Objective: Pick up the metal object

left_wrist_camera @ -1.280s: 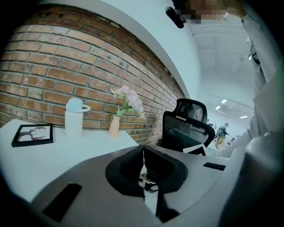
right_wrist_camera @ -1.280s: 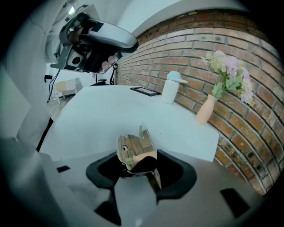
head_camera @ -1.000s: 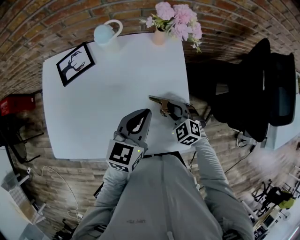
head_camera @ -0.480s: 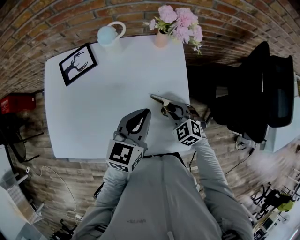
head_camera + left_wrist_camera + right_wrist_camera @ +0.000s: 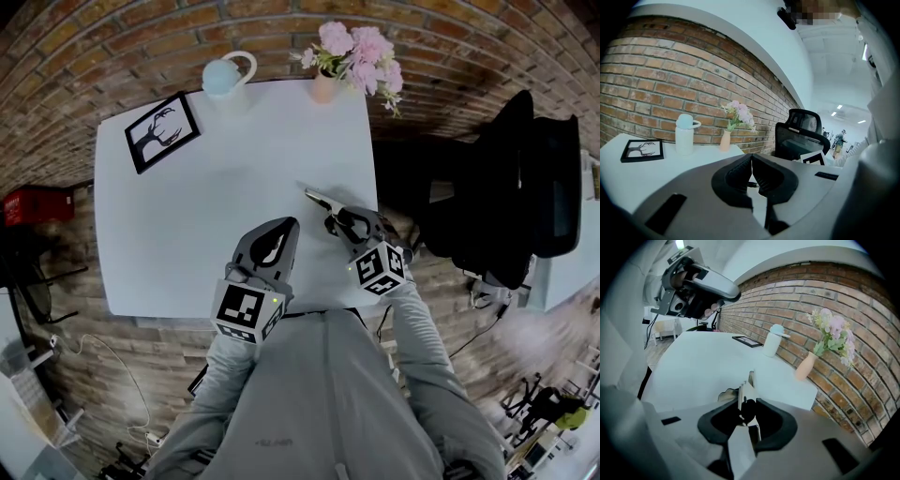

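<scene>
Right claw (image 5: 746, 405): pinching the metal object; its jaws have just been closing, and the pads now sit against the strip on both sides.
Metal object (image 5: 747, 389): a thin pale strip standing on edge between the right jaws, its far end poking out beyond them, near the counter's right edge.
Contact with counter (image 5: 187, 216): unclear; the strip may be slightly raised or still touching.
Left claw (image 5: 751, 165): pressed together, nothing between the pads, over the near edge beside the right claw.
Far side: framed picture (image 5: 162, 132), white bottle (image 5: 223, 77), vase of pink flowers (image 5: 325, 86).
Off to the right: black chair (image 5: 525, 187).
</scene>
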`<state>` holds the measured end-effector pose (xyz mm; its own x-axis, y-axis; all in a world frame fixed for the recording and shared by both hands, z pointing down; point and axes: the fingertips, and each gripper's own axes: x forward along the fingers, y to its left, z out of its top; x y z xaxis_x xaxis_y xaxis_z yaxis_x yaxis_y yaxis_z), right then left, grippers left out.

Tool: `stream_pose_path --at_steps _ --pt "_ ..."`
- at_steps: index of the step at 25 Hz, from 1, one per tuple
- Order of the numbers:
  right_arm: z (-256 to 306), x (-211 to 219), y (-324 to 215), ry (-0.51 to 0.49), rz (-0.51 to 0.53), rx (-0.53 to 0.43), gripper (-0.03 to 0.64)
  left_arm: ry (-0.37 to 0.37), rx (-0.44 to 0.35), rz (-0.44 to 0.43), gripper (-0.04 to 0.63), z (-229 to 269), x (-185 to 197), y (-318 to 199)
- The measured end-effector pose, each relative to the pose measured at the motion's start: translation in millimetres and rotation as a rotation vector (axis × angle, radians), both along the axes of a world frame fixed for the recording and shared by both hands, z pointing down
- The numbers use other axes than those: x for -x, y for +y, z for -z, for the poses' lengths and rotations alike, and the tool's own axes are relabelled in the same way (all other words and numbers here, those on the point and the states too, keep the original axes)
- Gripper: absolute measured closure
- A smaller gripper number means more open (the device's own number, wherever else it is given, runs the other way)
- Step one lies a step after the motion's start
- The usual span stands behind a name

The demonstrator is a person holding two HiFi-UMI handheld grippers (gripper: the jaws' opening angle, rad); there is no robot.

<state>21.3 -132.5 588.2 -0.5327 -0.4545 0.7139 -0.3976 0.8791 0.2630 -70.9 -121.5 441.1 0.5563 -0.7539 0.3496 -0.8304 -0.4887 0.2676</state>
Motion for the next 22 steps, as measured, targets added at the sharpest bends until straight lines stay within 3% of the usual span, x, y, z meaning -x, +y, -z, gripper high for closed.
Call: stream_pose_path --at_steps 22 --pt "86.6 -16.0 -14.9 -0.165 -0.116 -0.128 0.512 -0.011 -0.147 0.065 0.569 57.0 4.9 -1.1"
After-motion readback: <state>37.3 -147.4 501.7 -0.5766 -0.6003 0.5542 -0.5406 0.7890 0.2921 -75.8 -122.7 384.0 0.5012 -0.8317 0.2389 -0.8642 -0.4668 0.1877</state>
